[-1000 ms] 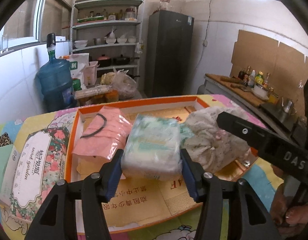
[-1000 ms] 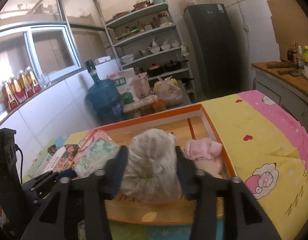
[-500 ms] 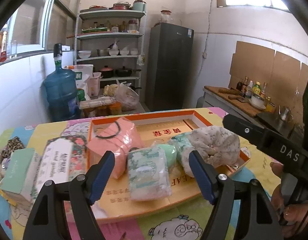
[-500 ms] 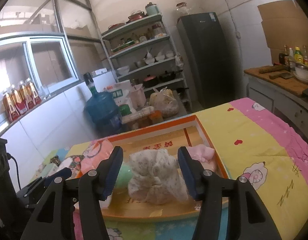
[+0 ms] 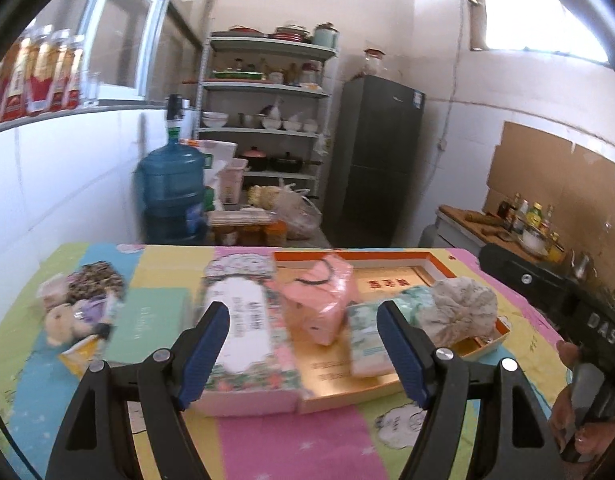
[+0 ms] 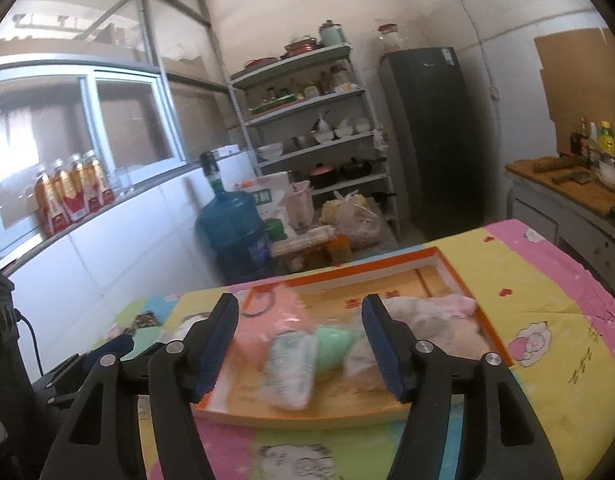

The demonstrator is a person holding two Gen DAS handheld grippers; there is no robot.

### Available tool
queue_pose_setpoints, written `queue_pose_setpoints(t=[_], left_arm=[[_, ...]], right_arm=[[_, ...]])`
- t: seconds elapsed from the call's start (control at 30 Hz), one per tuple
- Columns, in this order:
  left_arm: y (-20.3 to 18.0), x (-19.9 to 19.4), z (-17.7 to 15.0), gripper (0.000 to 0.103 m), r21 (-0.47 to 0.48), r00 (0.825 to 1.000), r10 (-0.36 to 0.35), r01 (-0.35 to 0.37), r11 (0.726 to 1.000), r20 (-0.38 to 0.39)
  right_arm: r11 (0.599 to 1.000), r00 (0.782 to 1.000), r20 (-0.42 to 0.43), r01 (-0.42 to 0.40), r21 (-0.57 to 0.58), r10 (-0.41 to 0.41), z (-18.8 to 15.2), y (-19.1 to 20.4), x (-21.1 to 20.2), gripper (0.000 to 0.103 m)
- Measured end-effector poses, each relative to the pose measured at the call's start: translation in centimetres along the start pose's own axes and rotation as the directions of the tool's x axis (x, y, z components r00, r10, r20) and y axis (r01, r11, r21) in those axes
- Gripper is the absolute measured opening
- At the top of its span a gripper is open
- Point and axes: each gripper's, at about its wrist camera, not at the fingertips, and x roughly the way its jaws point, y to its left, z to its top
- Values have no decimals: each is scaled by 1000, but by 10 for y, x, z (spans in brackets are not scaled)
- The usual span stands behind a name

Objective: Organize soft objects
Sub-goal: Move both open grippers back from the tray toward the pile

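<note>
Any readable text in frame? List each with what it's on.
"DAS": white letters on the right claw's black body.
Red characters on the tray floor: too blurred to read.
Print on the floral tissue box: too blurred.
Fridge sticker: too small.

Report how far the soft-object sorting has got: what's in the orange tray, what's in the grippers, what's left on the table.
Done: the pink packet, the pale green tissue pack and the grey cloth bundle lie in the orange tray.

In hand: nothing; left gripper is open, right gripper is opening, nothing between its jaws.

Left: the floral tissue pack, the green box and the plush toy pile sit outside the tray.
</note>
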Motion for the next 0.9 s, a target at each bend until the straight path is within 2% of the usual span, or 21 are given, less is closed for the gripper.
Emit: queue_pose_setpoints(t=[0.23, 0.43, 0.5, 0.57, 0.9], left_arm=[[52, -28, -4, 76, -38, 995, 96, -95, 995, 18], [92, -49, -8, 76, -66, 991, 130, -127, 990, 41], [104, -54, -9, 86, -58, 989, 143, -140, 988, 43], [115, -59, -10, 90, -57, 987, 150, -147, 987, 50], [184, -85, -21, 90, -126, 978, 201, -194, 973, 47]], right_arm=[[998, 999, 1, -47, -47, 47, -7, 56, -3, 74], [994, 997, -15, -81, -76, 80, -16, 100, 1, 74], [992, 996, -21, -89, -85, 88, -19, 112, 4, 74], [990, 995, -30, -100, -98, 97, -23, 128, 7, 74], [977, 986, -85, -156, -147, 144, -43, 191, 32, 74]])
